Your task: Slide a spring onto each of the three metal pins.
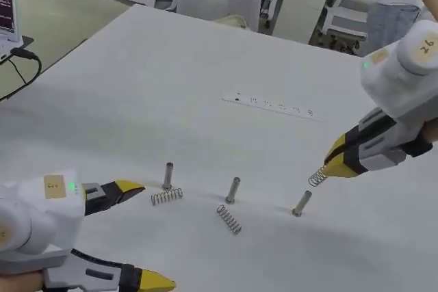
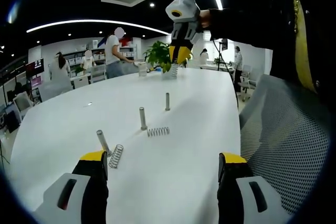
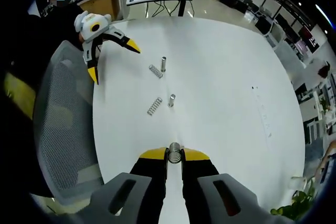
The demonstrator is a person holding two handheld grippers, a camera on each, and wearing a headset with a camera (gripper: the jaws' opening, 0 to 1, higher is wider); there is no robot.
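- The white surface (image 1: pixel 171 66) carries all the parts.
- Left gripper (image 1: pixel 156 234): jaws spread wide, empty, near the leftmost pin (image 1: pixel 168 176).
- Right gripper (image 1: pixel 335 163): clenched on a spring (image 1: pixel 317 178), close above the tilted rightmost pin (image 1: pixel 302 203).
- Middle pin (image 1: pixel 233 190): upright and bare.
- Two loose springs (image 1: pixel 166 196) (image 1: pixel 229 219) lie beside the pins.

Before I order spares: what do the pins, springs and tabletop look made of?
Pins: likely steel, smooth grey sheen. Springs: thin coiled wire, silvery, probably steel. Tabletop: matte white, evenly smooth, perhaps laminate; unsure.
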